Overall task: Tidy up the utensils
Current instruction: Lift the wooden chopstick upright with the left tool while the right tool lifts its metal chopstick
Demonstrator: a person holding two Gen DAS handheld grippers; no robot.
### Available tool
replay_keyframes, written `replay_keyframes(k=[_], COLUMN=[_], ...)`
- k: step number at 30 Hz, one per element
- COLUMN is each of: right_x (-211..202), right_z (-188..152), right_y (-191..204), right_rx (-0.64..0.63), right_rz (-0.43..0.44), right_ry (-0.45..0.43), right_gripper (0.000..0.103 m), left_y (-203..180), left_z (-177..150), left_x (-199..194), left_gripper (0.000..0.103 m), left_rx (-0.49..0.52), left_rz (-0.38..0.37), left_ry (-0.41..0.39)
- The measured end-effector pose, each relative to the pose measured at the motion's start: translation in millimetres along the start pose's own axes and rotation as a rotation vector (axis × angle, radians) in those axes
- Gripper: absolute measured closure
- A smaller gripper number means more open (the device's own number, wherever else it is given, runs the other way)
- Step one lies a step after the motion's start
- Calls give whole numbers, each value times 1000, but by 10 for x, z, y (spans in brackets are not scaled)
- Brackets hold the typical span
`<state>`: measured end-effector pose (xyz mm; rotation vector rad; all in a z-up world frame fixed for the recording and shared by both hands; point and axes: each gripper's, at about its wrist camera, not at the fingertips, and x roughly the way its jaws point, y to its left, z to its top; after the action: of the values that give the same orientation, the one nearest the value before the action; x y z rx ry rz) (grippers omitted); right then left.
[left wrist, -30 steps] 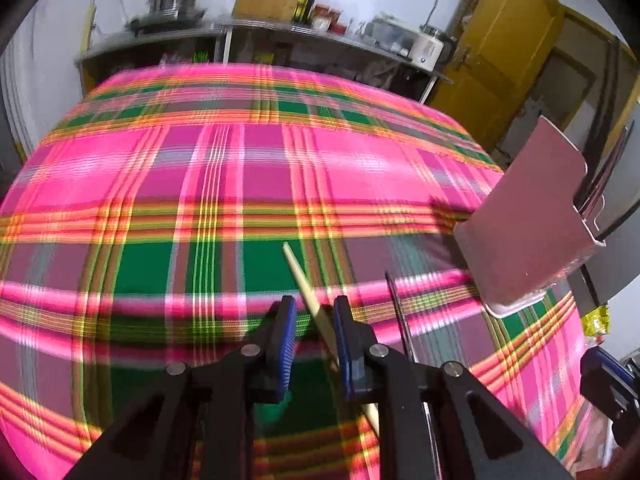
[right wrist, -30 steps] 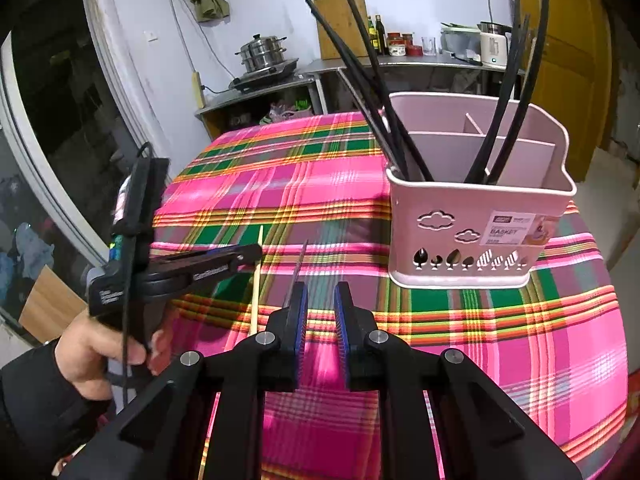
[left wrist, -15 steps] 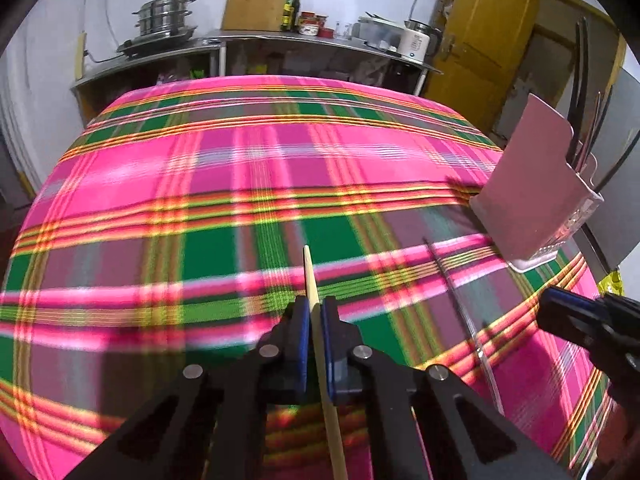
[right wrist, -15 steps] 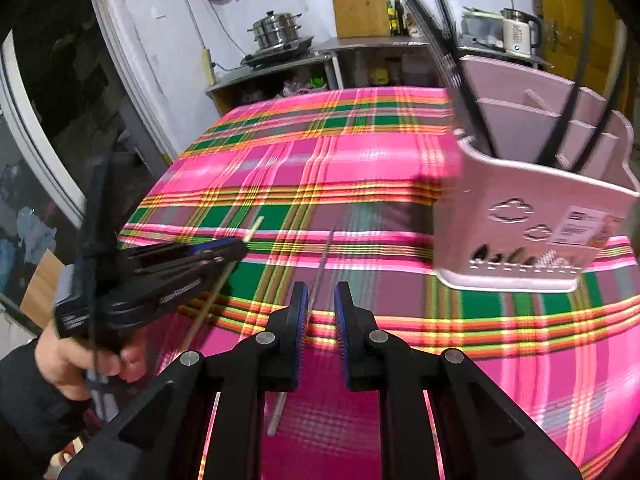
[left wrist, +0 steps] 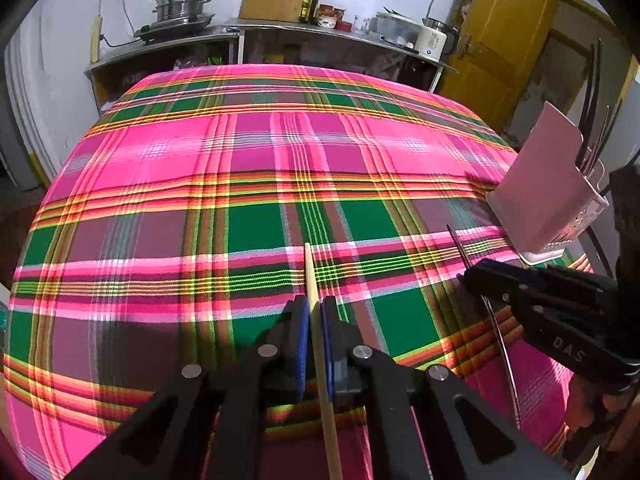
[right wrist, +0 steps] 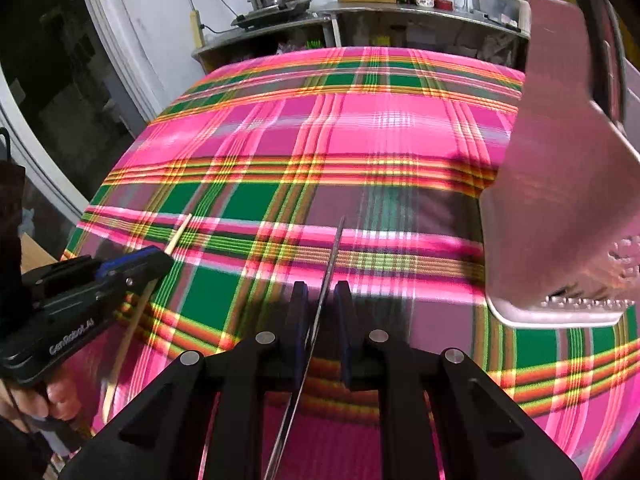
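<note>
On the plaid-clothed bench [left wrist: 160, 184], the left gripper [left wrist: 315, 312] has its jaws clamped on a wooden chopstick [left wrist: 310, 272] pointing to 12 o'clock. The right gripper [right wrist: 320, 300] straddles a dark metal chopstick [right wrist: 334, 248], jaws slightly parted. The pink utensil basket [right wrist: 560, 200] stands at 2 o'clock.

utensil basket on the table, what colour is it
Pale pink plastic utensil basket, seen best in the right wrist view.
</note>
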<state>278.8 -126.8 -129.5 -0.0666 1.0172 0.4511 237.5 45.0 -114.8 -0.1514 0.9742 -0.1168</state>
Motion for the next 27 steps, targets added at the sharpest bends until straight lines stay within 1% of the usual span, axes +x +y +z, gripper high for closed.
replay_keyframes(k=[3, 7, 8, 9, 11, 14, 17, 22, 27], right_x=[30, 31, 31, 34, 41, 21, -75, -329, -626], right_z=[29, 27, 33, 41, 59, 72, 83, 115, 173], right_y=[15, 48, 48, 47, 50, 62, 90, 124, 100], right_rx=[-1, -13, -15, -14, -2, 6, 0, -5, 9], right_rz=[-11, -22, -21, -19, -10, 12, 31, 54, 68], right_ry=[4, 8, 11, 13, 16, 16, -6, -61, -122], right_gripper=[89, 89, 94, 96, 96, 97, 97, 98, 98], left_y=[-28, -101, -119, -137, -145, -120, -88, -101, -171], left_z=[31, 55, 65, 79, 107, 151, 166, 162, 230], left_x=[24, 52, 63, 76, 91, 107, 93, -108, -447], left_gripper=[96, 96, 96, 96, 96, 97, 97, 97, 97], left_rx=[12, 58, 72, 84, 96, 88, 64, 45, 58], left_rz=[11, 42, 49, 53, 55, 46, 26, -2, -28], left_ry=[10, 17, 17, 18, 25, 34, 39, 1, -61])
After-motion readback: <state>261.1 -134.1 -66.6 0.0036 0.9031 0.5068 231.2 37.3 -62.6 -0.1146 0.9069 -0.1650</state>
